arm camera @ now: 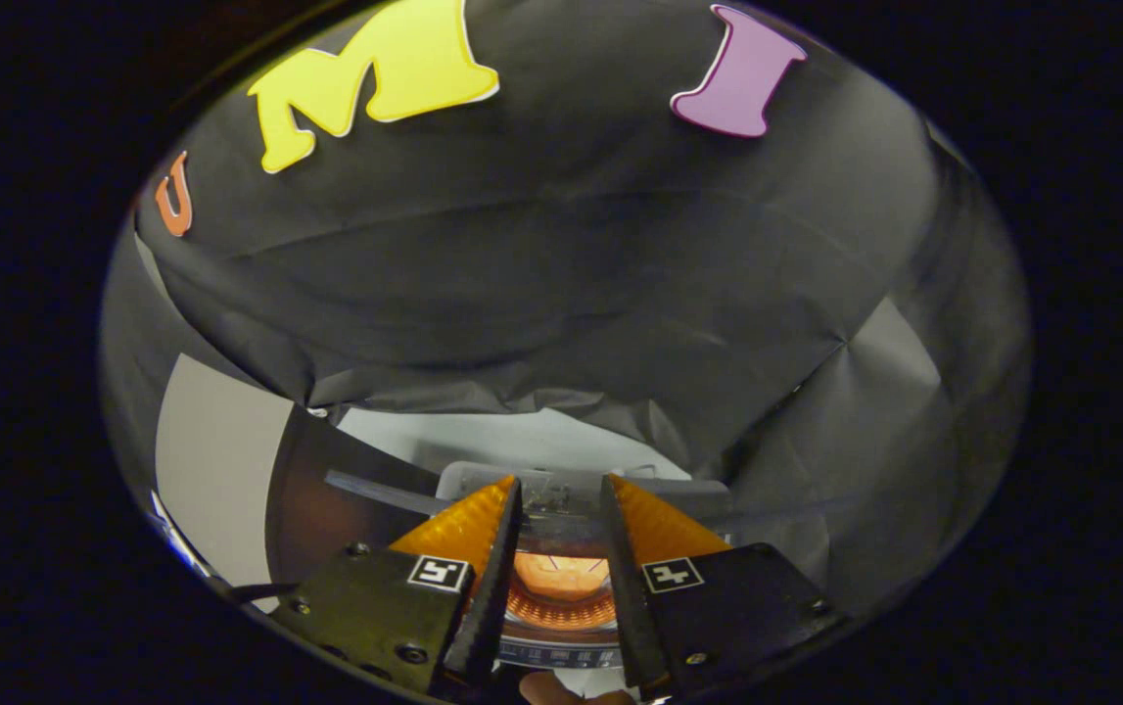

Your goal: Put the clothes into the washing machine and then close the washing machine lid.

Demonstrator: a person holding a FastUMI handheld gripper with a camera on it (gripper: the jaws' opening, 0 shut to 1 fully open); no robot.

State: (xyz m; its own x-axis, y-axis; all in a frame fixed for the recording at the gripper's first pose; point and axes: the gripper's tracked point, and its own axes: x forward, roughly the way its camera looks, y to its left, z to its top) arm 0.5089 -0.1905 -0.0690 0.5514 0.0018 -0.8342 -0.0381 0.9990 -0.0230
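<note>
the claw (561,485) looks forward over a small washing machine (561,578), and the two fingers (468,534) stand spread apart with open space between their tips, pinching nothing. going from the left: at about nine o'clock from the claw a pale panel (213,460) stands upright, and just right of it a dark curved sheet (326,499) leans in toward the left finger. a dark cable (253,590) runs in low beside the left finger's base.

between the fingers, at about six o'clock below their tips, the round drum opening (561,597) of the washing machine shows, with a ribbed inner wall lit in a warm glow. i cannot tell whether any clothes lie inside it. at twelve o'clock just ahead of the fingertips the light grey lid (561,478) stands raised at the back of the machine, so the machine is open. beyond the lid a pale strip of the worktop (483,436) shows under the hanging cloth.

at about three o'clock from the claw the black cloth wall (816,470) falls in creased folds down beside the right finger. at the very bottom, between the finger bases, a small part of a hand (561,693) shows.
</note>
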